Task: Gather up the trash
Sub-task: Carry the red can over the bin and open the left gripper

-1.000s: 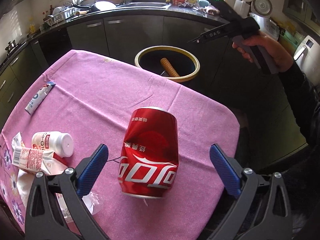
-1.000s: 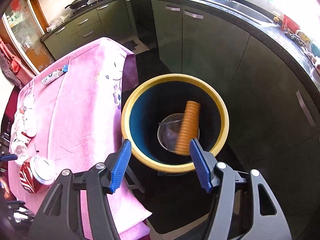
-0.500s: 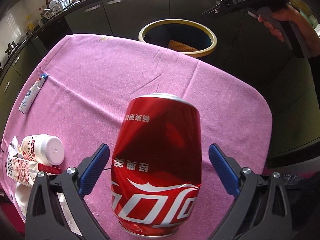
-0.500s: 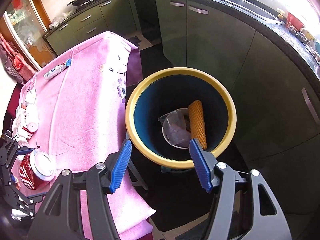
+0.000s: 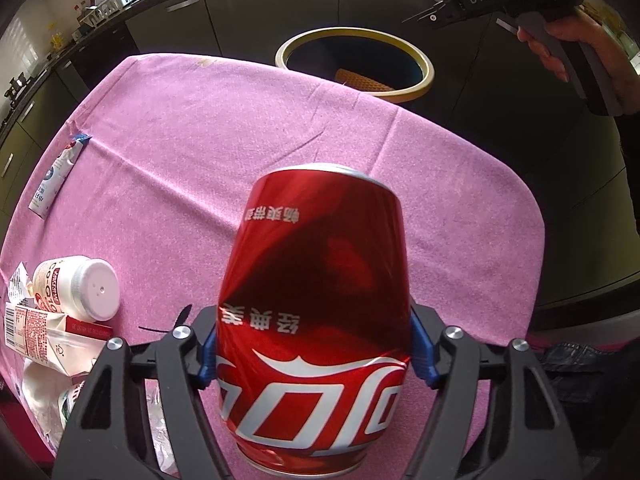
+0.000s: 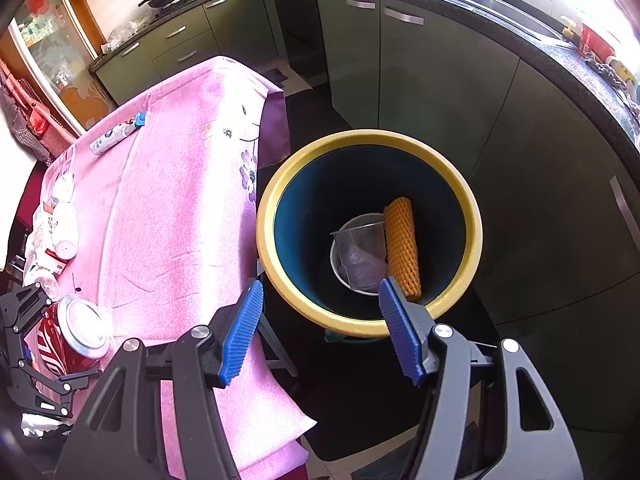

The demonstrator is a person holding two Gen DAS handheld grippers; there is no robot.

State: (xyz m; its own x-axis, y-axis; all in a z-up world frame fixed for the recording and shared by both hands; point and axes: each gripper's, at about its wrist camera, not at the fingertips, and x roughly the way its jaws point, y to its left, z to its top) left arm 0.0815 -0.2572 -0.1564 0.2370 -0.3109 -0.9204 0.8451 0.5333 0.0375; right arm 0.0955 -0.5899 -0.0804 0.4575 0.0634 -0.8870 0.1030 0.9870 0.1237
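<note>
While the table is still carrying several pieces of litter, this is how things are standing:

Step in hand: the left gripper (image 5: 314, 354) is pinching the red cola can (image 5: 316, 320) low on its body, one blue pad pressing each side; I judge this to be the pick-up stage of one item.

Can's place: it is sitting upright, print upside down, on the pink tablecloth (image 5: 240, 128) at the near end of the table; whether it is clearing the cloth I cannot tell.

Right gripper (image 6: 320, 328): it is hanging empty over the floor beside the table, jaws standing wide apart, looking down into the bin.

Bin (image 6: 474, 224): yellow-rimmed and dark inside, it is standing on the floor just beyond the far end of the table, already holding a clear plastic cup (image 6: 360, 256) and an orange mesh sleeve (image 6: 402, 248).

Litter waiting: a white bottle (image 5: 78, 282) and a crumpled carton (image 5: 36, 334) are lying near the can on its left; a sachet (image 5: 56, 176) is lying well apart near the table's left edge.

Next move, as I judge it: the can is needing a lift clear of the cloth, a carry across the table to above the bin's mouth, then a release.

Care: the thin can wall is looking dented, so a firm, steady squeeze is mattering.
</note>
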